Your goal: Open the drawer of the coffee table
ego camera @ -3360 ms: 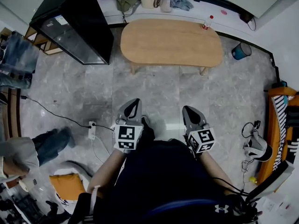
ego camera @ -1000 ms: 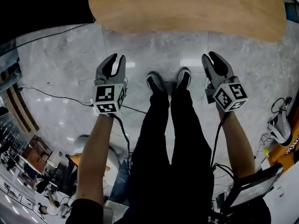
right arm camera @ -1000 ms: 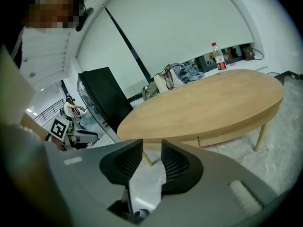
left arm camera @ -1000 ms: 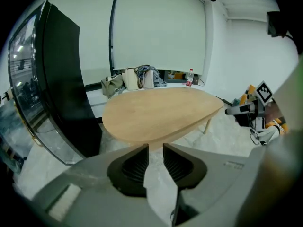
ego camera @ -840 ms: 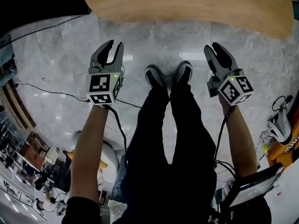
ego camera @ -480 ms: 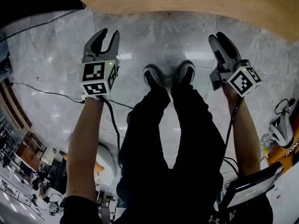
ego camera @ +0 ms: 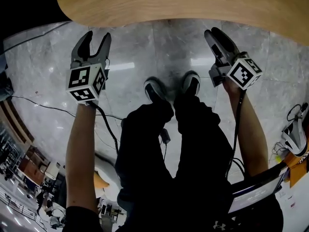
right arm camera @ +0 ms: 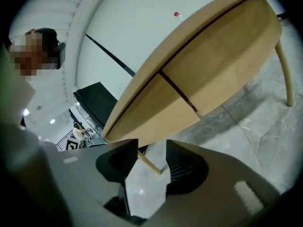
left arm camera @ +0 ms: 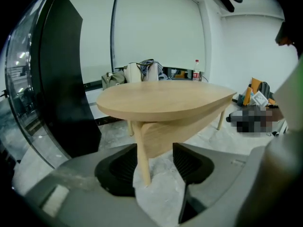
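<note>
The wooden coffee table fills the top of the head view. My left gripper hangs over the floor just short of its near edge, jaws apart and opening, nothing between them. My right gripper is close to the edge at the right, jaws closing, also empty. In the left gripper view, my left gripper frames a table leg and a front panel under the top. Ahead of my right gripper, two front panels meet at a dark seam. No handle shows.
A black glass-fronted cabinet stands left of the table. Bags and a bottle sit behind it. My shoes stand on the marble floor between the grippers, and a cable runs along the floor at the left.
Both grippers have sunk and come closer to the table edge, and the table has grown in view. The left jaws have spread wider. The knees have bent.
</note>
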Action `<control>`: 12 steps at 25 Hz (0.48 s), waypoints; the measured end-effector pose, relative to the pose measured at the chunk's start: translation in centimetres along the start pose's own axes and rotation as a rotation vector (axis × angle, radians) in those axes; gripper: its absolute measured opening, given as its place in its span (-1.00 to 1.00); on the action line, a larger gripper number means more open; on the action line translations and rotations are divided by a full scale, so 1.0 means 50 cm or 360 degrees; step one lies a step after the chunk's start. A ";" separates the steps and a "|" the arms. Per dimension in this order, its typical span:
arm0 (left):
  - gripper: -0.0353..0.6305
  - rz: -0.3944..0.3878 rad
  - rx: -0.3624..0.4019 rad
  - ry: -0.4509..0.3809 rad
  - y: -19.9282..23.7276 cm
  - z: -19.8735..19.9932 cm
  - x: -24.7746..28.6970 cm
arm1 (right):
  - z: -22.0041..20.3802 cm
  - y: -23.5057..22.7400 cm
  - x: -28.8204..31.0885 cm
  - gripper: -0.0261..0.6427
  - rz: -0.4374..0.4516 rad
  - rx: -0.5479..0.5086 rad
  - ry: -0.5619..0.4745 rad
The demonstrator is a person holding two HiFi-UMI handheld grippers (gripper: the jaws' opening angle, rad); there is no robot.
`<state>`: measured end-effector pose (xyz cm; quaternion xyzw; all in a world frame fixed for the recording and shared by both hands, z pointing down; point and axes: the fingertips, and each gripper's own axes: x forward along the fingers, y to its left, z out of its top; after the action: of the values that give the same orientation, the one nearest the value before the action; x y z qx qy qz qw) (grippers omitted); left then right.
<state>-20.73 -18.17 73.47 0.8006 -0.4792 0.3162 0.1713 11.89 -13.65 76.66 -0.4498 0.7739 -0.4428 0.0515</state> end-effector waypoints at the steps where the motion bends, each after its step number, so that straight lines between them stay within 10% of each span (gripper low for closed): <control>1: -0.15 -0.0014 -0.0002 -0.0021 0.004 0.005 0.007 | -0.001 -0.007 0.009 -0.32 0.0018 -0.0003 -0.0004; 12: 0.02 -0.0179 0.0205 -0.0102 -0.017 0.031 0.050 | 0.008 -0.057 0.092 0.34 0.0203 -0.0045 -0.0122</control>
<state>-18.62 -20.28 74.03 0.8454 -0.4174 0.3103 0.1217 11.25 -17.88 79.96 -0.4169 0.8047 -0.4099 0.1029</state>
